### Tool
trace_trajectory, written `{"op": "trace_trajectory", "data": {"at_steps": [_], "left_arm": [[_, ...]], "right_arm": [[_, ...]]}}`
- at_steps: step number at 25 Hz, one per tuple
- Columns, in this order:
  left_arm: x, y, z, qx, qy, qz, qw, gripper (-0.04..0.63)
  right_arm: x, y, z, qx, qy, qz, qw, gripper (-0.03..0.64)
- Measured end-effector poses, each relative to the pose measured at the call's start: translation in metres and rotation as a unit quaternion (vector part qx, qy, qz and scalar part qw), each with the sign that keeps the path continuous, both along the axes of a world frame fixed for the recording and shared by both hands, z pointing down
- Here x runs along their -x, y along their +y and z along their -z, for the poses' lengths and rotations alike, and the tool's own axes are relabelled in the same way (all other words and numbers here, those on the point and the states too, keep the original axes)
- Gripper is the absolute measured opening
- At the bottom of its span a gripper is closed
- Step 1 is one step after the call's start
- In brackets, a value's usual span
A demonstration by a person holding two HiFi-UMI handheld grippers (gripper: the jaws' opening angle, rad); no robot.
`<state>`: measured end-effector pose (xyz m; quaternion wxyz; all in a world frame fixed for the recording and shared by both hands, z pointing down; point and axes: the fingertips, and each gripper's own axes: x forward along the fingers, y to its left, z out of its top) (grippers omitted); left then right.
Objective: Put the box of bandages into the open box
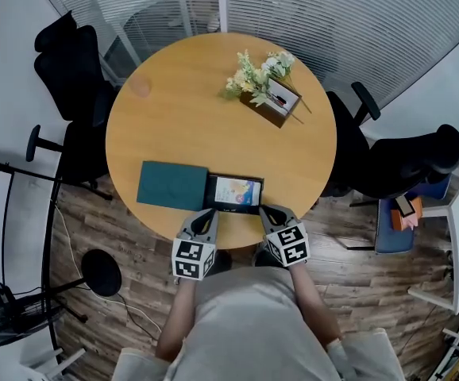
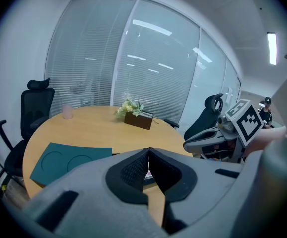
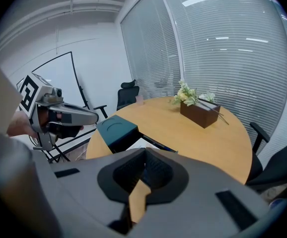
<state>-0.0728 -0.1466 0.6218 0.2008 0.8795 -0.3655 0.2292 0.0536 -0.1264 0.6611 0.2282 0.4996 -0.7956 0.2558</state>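
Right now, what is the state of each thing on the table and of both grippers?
Left gripper: shut, empty.
Right gripper: shut, empty.
Box: open, a colourful pack inside.
Teal lid: off, lying flat beside the box.
Flower planter: upright.

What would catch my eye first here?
The round wooden table fills the middle, with a brown planter of pale flowers at its far side. At the near edge lie a teal lid and a dark open box showing something colourful, with the left gripper and right gripper just before it.
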Motion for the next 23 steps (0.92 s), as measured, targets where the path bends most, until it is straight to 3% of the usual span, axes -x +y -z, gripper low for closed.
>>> {"op": "trace_trajectory", "data": {"at_steps": [15, 23], "left_arm": [[-0.004, 0.003, -0.006, 0.011, 0.008, -0.01, 0.9999, 0.011], [-0.014, 0.01, -0.01, 0.014, 0.011, -0.023, 0.9996, 0.011]], "right_arm": [[0.015, 0.011, -0.01, 0.02, -0.001, 0.031, 0.999, -0.002], [0.016, 0.014, -0.006, 0.005, -0.014, 0.038, 0.999, -0.002]]}}
